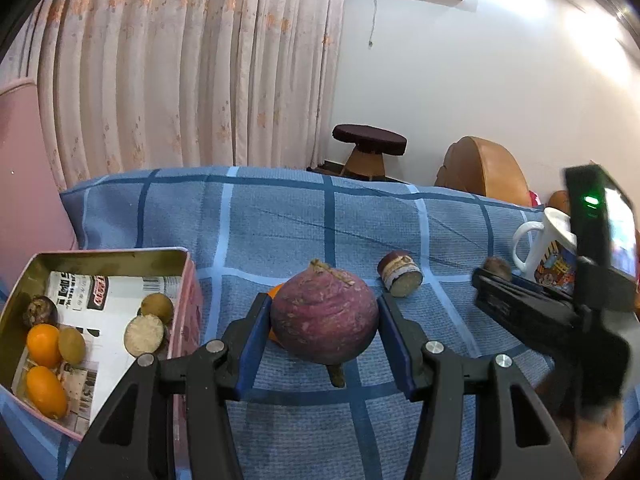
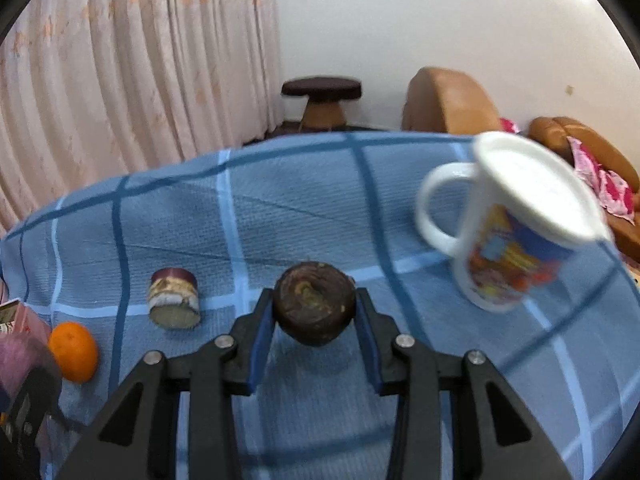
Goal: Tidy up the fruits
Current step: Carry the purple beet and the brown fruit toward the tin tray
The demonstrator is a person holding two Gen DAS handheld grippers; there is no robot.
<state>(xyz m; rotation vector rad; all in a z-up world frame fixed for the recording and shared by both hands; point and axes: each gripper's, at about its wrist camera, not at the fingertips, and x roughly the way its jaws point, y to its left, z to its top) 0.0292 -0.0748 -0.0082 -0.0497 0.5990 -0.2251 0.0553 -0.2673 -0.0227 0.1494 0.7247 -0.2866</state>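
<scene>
Purple-skinned and round, the big root (image 1: 324,314) sits clamped between the blue pads of the left gripper (image 1: 325,320), lifted just clear of the blue checked cloth (image 1: 280,224). To its left is the tin box (image 1: 120,258), lined with printed paper and already holding two oranges (image 1: 43,345), a cut piece (image 1: 145,334) and some small brownish fruits. Over on the right, the right gripper (image 2: 315,312) has its pads pressed on a small dark brown fruit (image 2: 314,302), jaws narrow. Left of that, a cut chunk (image 2: 175,298) lies on the cloth, and further left, near the box, a loose orange (image 2: 74,352). A printed white mug (image 2: 516,232) stands at the right.
</scene>
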